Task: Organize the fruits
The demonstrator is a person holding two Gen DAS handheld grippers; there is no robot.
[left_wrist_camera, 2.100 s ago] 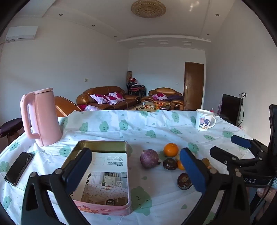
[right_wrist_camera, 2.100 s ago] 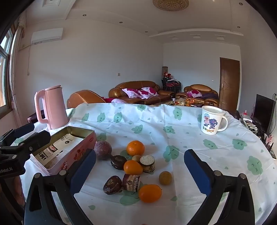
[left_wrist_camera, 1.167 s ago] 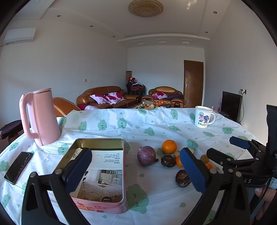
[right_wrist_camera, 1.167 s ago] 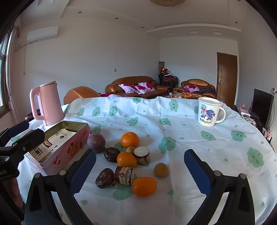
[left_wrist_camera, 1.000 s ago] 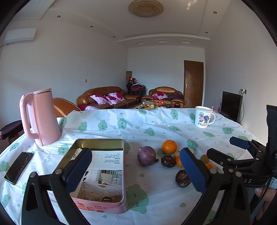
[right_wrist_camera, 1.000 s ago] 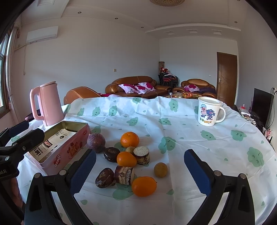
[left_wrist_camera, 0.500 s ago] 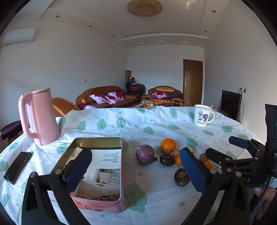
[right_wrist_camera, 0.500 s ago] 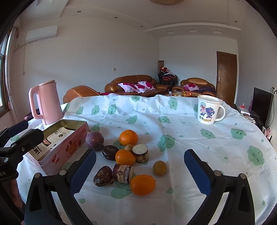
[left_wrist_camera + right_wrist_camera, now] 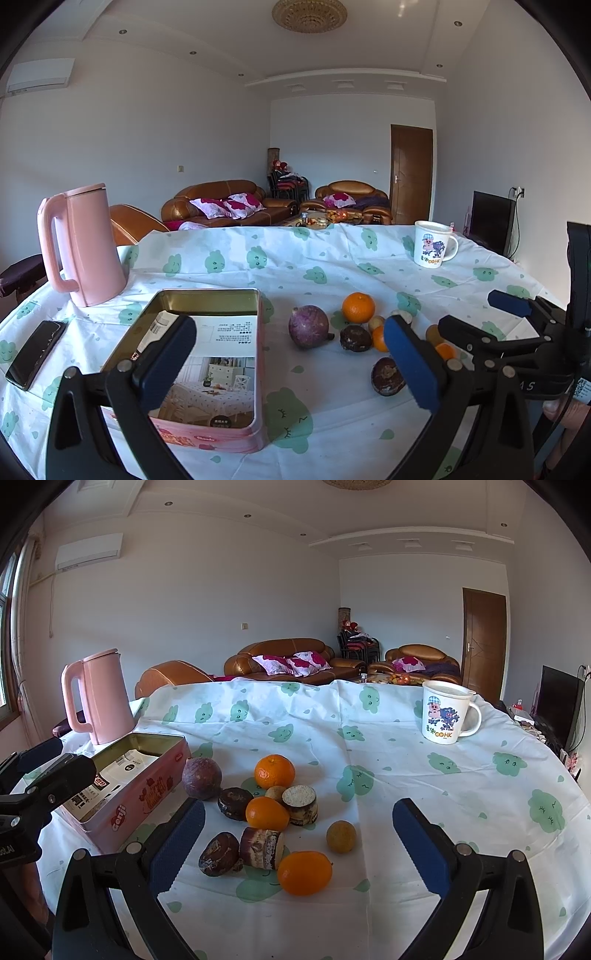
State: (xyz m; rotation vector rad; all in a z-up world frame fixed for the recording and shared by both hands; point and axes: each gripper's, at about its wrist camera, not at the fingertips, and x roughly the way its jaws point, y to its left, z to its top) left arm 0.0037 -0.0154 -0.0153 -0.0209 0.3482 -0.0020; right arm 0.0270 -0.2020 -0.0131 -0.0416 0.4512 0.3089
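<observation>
Pink tin (image 9: 207,435) and fruits sit slightly lower than before.

White walls, brown leather sofas (image 9: 225,201), wooden door (image 9: 411,173), ceiling lamp (image 9: 309,14).

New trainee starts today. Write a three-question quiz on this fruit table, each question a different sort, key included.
1. True or false: the tin already holds fruit.
2. Multiple choice: the purple fruit lies nearest to A) the mug, B) the tin, C) the kettle.
3. Fill in: both the left gripper and right gripper have their fingers ____.

Key
1. False; only printed paper shows inside.
2. B
3. Open, and holding nothing.
</observation>
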